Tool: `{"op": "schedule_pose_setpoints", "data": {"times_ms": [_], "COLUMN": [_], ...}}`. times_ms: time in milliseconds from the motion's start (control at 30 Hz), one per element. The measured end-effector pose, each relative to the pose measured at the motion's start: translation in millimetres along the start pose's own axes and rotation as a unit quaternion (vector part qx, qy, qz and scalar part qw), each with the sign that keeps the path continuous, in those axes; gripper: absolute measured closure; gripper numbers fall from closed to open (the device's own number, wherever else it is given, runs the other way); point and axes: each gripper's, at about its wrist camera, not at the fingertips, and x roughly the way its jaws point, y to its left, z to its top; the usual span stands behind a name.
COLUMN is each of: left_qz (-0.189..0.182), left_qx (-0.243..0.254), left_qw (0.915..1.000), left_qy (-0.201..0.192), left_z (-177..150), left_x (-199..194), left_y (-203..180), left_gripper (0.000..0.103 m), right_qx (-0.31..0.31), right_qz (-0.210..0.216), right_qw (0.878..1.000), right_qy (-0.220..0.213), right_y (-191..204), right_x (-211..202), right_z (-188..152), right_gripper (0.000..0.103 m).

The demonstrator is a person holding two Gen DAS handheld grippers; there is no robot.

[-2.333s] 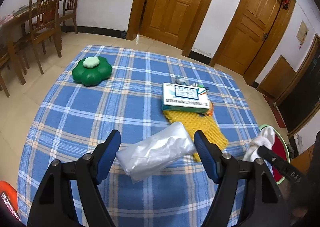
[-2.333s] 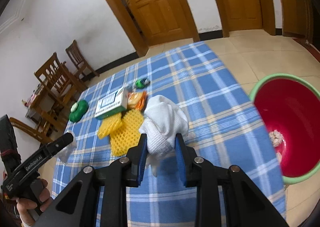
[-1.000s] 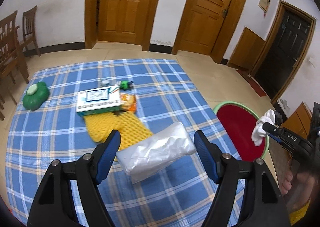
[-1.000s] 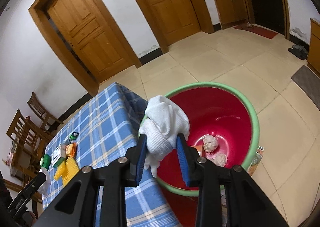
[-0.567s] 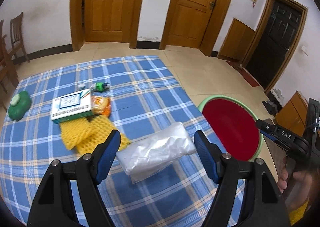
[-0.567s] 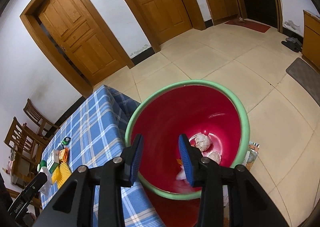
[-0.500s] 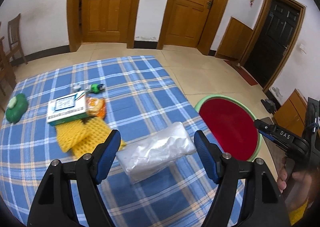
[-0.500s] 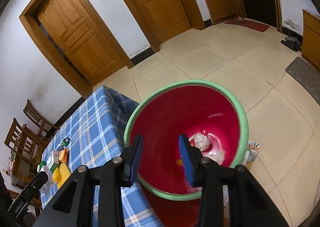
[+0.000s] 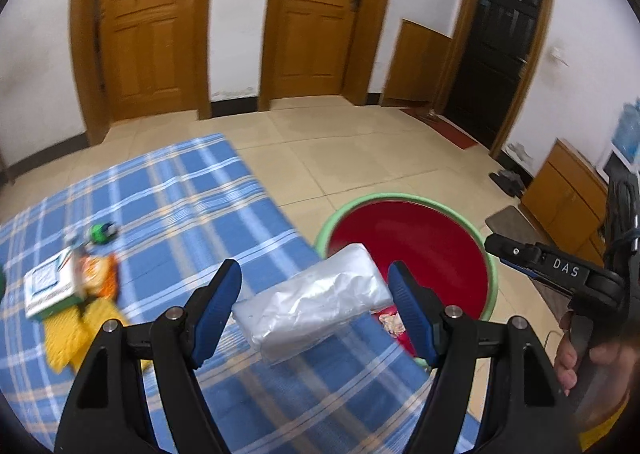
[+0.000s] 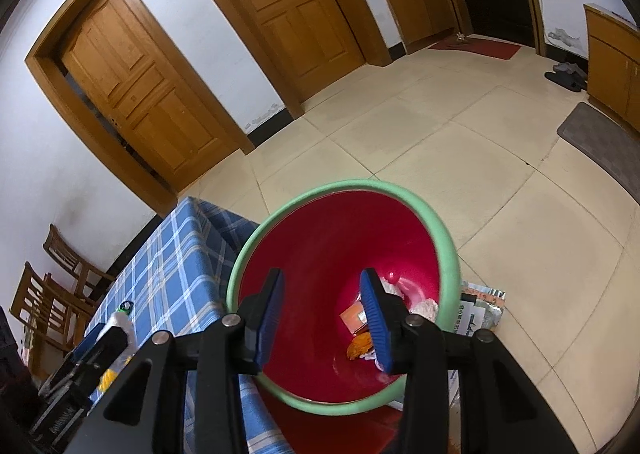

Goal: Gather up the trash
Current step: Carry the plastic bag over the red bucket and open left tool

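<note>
- Crinkled clear plastic, a soft bag (image 9: 316,300), sits clamped across its width between the blue pads of my left gripper (image 9: 314,300), held high over the plaid tablecloth (image 9: 192,206) edge so it can clear the green rim
- Red bin (image 10: 320,254) stands on the floor right against the table, close enough for short carries
- My right gripper (image 10: 322,318) hangs over the bin mouth, jaws opening with nothing between them
- Wads and an orange wrapper (image 10: 360,346) already lie at the bottom
- Yellow foam net (image 9: 80,330) and a box (image 9: 50,286) wait on the cloth
</note>
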Motion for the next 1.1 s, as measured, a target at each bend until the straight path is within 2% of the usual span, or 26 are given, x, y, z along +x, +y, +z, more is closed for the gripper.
{"op": "schedule_pose_setpoints", "data": {"times_ms": [200,500,833,1100], "left_qz": [-0.019,-0.038,-0.039,-0.023], "left_qx": [0.037,0.054,0.038,0.004], "left_qw": [0.9991,0.9974,0.9980,0.9993], "left_qy": [0.007,0.027,0.031,0.028], "left_z": [6.1,13.9,15.0,15.9], "left_x": [27.2,59.1,59.4,43.1], "left_y": [-30.4,-58.2,-58.3,-34.0], "left_gripper": [0.028,0.026,0.026,0.026], "right_qx": [0.017,0.039,0.040,0.028], "right_qz": [-0.003,-0.008,-0.004,0.008], "right_qw": [1.000,0.999,0.999,1.000], "right_qy": [-0.010,-0.017,-0.012,-0.003], "right_y": [-16.4,-32.5,-35.1,-22.5], "right_x": [-5.4,-8.8,-7.6,-3.6], "right_z": [8.0,14.1,15.3,9.8], "right_gripper": [0.060,0.060,0.059,0.056]}}
